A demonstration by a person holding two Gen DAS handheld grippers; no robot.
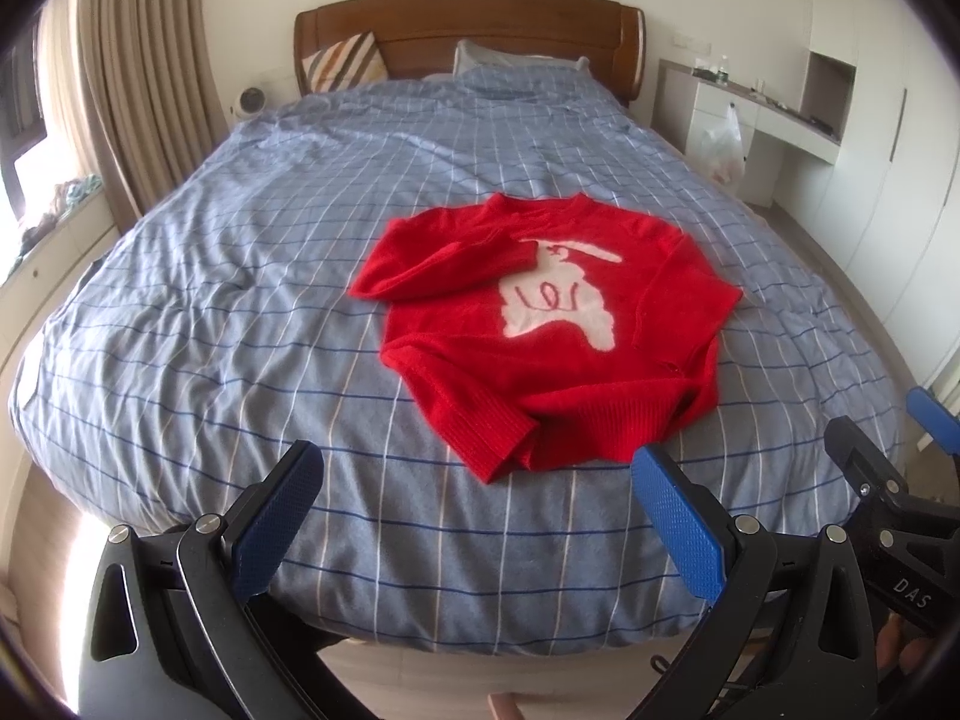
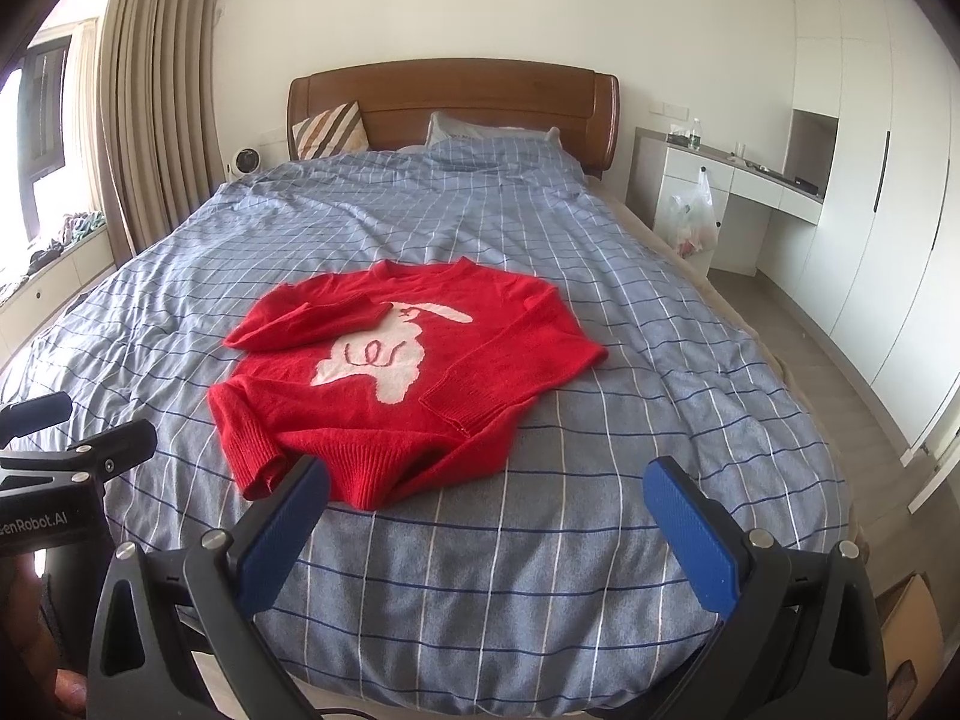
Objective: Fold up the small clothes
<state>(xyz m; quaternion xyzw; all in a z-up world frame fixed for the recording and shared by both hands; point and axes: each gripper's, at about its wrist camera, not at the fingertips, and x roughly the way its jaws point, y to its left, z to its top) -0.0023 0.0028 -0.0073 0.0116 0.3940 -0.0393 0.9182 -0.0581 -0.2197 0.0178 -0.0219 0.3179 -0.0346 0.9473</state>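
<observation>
Sweater (image 1: pixel 540 336) in bright red lies flat on the bed (image 1: pixel 240 300), on the blue checked cover, a little toward the foot end and well apart from both tongs.

Left gripper (image 1: pixel 480 516) hovers above the foot edge of the bed, its two blue-padded fingers (image 1: pixel 276 516) spread wide with nothing between them. Right gripper (image 2: pixel 486 528) is held in the same way: fingers far apart, nothing gripped, pointing along the bed toward the wooden headboard (image 2: pixel 456 102). In the left wrist view, the right tool shows at the right border; in the right wrist view, the left tool shows at the left border. So the two are side by side.

On the chest of the sweater there is a white figure (image 2: pixel 384 360) with red curly lines on it. One sleeve is folded across the chest and covers part of the figure. The other sleeve goes down along the side toward the ribbed hem, which is a bit crumpled at the near edge.

What the white figure shows I cannot say for sure. The small things on the white desk (image 2: pixel 744 180) are too small to make out.
</observation>
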